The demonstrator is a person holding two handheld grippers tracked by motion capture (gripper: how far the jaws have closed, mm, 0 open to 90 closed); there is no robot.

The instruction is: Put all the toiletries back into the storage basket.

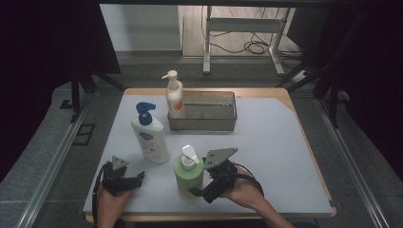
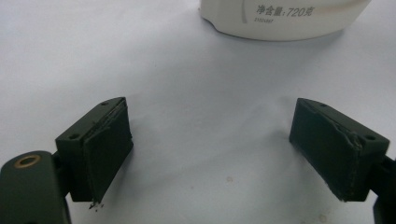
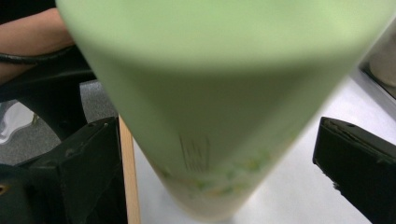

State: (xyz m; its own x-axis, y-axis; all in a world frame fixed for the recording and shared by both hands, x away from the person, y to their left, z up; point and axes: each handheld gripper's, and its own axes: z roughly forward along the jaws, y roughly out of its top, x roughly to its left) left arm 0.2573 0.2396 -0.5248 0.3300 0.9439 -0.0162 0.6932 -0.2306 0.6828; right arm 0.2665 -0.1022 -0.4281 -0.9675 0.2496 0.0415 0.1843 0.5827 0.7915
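A: What was hard to make out?

B: In the right gripper view the green bottle sat so close it blurred, its top cut off. In the left gripper view the white bottle showed just its base and some print at the upper edge.

A: How did the bottles stand?

B: All upright on the surface, long axes vertical. The green bottle stood near the front, its white pump spout turned right. The white bottle, with a blue pump, stood behind and left of it. A slimmer bottle stood at the left end of a grey tray.

A: And the hand-held grippers?

B: The right hand-held gripper was released, jaws spread wide on either side of the green bottle's base; whether they touched it, I couldn't tell. The left hand-held gripper lay open too, holding nothing, bare surface between its jaws.
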